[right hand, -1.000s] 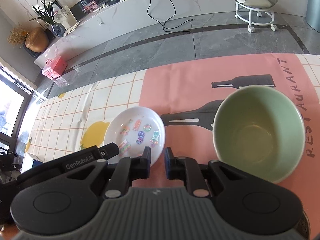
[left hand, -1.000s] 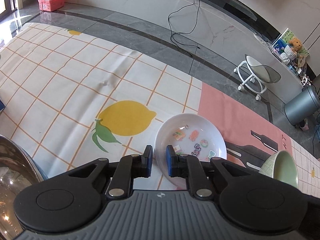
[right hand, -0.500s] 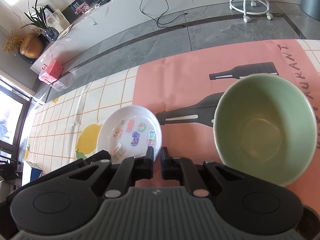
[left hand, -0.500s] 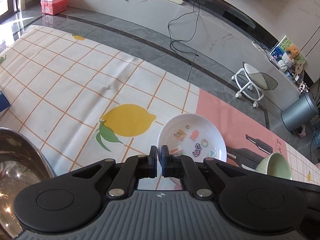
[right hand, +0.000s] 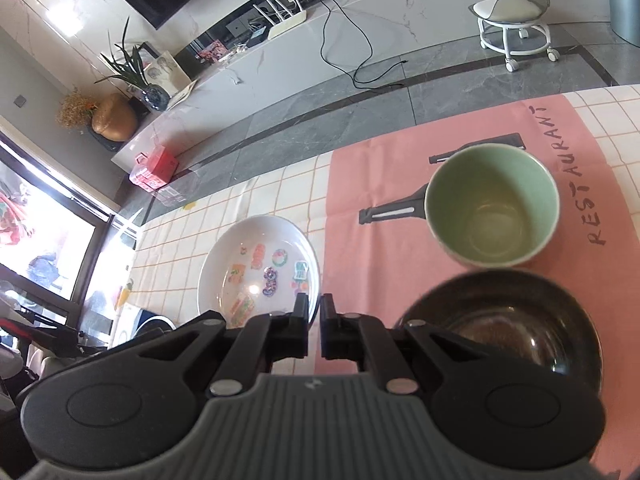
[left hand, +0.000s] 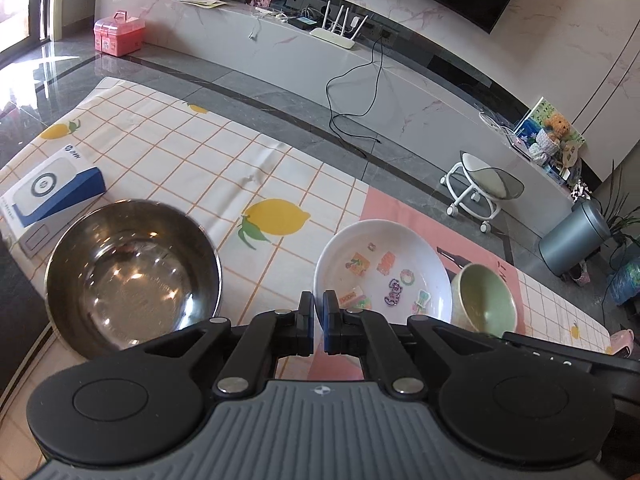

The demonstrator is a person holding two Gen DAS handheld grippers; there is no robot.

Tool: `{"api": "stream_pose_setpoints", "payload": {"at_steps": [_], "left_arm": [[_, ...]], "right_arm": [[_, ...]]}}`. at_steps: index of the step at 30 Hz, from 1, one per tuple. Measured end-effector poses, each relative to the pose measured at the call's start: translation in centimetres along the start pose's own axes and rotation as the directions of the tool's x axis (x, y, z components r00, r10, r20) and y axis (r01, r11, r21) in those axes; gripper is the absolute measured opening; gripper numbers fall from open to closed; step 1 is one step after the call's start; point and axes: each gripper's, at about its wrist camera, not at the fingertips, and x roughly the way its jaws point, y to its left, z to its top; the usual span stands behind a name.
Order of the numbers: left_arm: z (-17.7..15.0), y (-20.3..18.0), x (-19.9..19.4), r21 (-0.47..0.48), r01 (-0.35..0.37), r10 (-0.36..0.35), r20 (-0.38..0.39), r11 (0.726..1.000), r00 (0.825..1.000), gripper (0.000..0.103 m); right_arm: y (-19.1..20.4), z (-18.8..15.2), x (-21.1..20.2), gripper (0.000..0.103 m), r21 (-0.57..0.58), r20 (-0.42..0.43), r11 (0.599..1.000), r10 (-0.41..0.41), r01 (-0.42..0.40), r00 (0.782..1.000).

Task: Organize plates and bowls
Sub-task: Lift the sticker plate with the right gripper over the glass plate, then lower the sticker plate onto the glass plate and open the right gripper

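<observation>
On the far left of the left wrist view a blue box [left hand: 52,192] lies on the cloth [left hand: 168,152], and just right of it sits the steel bowl [left hand: 132,272], mouth up. Next comes the left gripper [left hand: 319,312], jaws drawn narrow with only a slit between them and nothing in it; the near rim of the white dish [left hand: 384,276] lies straight ahead of the tips, perhaps just touching, though I cannot tell. The green bowl [left hand: 486,300] stands just beside the dish on its right. In the right wrist view the dish [right hand: 260,264] lies ahead and left of the right gripper [right hand: 315,312], equally narrow and empty, while the green bowl [right hand: 492,208] stands well ahead to the right and a dark bowl [right hand: 500,320] sits close under its right finger. Each gripper appears to reach the dish's near rim; the left looks squarer to it, so it seems likelier to lift the dish.
</observation>
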Motion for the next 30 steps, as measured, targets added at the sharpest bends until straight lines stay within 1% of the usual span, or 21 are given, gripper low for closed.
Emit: {"api": "stream_pose_setpoints", "payload": {"at_steps": [5, 10, 15, 22, 27, 30], "left_arm": [[-3.5, 0.8, -4.4, 0.002, 0.014, -0.014, 0.024, 1.000, 1.000, 0.004], [-7.5, 1.9, -7.2, -0.010, 0.014, -0.014, 0.008, 1.000, 1.000, 0.004], [-11.2, 2.7, -8.5, -0.024, 0.025, -0.026, -0.042, 0.999, 0.999, 0.004], [-16.7, 3.2, -9.9, -0.023, 0.052, -0.054, -0.112, 0.998, 0.992, 0.005], [-19.1, 3.0, -10.0, -0.017, 0.062, -0.064, -0.150, 0.998, 0.987, 0.005], [-19.9, 2.7, -10.1, -0.010, 0.070, -0.070, -0.166, 0.998, 0.984, 0.005]], "right_arm": [[0.0, -4.6, -3.8, 0.002, 0.012, 0.019, 0.999, 0.049, -0.049, 0.999], [-0.3, -9.4, -7.4, 0.002, 0.002, 0.038, 0.998, 0.065, -0.065, 0.997], [-1.4, -13.9, -9.9, 0.002, 0.020, 0.025, 0.998, 0.061, -0.061, 0.998], [-4.4, -19.1, -12.5, 0.001, 0.130, 0.009, 0.990, 0.057, -0.058, 0.998], [-5.9, -21.6, -13.5, 0.001, 0.147, 0.001, 0.989, 0.032, -0.032, 0.999], [-6.7, -22.4, -13.8, 0.001, 0.163, -0.005, 0.986, 0.022, -0.021, 1.000]]}}
